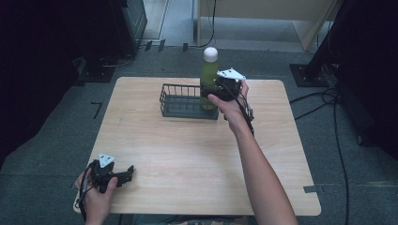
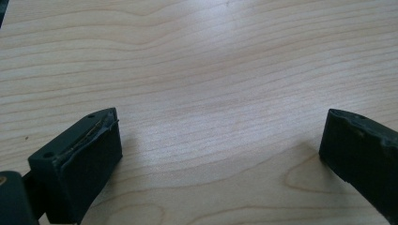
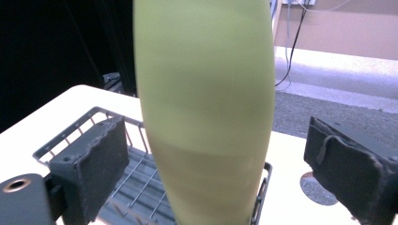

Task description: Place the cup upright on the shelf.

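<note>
Standing upright in the right end of the wire basket at the table's far side is a green bottle (white cap on top). The right gripper brackets it, jaws wide and clear of its sides. Near the left corner, the left gripper rests gaping, holding nothing.

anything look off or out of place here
Nothing spilled or broken. The green bottle stands upright in the right end of the wire basket, cap on. The right tool brackets it with its jaws open, gaps on both sides. The left tool rests open on the bare table.
</note>
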The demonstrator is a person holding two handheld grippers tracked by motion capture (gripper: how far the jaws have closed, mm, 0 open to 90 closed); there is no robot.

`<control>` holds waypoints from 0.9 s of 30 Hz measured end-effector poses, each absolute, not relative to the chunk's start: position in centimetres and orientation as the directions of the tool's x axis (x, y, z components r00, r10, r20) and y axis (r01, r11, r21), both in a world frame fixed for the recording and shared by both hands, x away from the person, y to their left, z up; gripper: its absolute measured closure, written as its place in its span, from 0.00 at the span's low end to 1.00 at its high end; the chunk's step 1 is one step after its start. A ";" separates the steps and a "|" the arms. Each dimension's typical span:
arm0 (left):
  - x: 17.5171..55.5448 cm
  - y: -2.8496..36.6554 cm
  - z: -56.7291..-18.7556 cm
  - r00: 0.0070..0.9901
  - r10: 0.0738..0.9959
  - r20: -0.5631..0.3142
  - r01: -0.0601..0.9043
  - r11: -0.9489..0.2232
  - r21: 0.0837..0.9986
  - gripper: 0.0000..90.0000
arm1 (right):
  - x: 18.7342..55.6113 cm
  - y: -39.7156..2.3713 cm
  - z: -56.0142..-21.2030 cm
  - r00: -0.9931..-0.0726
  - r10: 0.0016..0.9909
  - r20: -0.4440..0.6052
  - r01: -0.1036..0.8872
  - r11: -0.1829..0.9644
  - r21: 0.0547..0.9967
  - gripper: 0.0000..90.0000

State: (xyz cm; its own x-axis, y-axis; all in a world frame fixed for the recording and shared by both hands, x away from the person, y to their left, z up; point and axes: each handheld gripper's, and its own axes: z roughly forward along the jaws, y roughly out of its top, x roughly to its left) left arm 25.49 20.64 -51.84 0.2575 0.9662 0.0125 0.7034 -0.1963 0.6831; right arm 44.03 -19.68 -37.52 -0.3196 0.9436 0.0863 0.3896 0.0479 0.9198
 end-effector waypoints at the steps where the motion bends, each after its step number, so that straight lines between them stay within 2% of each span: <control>1: 25.5 20.6 -51.8 0.257 0.966 0.013 0.703 -0.196 0.683 0.00 | 43.8 -19.8 -37.5 -0.324 0.942 0.084 0.388 0.052 0.920 0.06; 27: 25.5 20.6 -51.8 0.257 0.966 0.013 0.703 -0.196 0.683 0.00 | 35.7 -24.3 -39.3 -0.397 0.917 0.044 0.376 0.119 0.919 0.00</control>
State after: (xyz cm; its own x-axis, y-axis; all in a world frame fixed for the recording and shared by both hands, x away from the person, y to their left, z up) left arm 25.49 20.64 -51.84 0.2574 0.9662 0.0126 0.7034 -0.1963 0.6831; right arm 35.70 -24.27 -39.27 -0.3973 0.9166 0.0438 0.3763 0.1192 0.9188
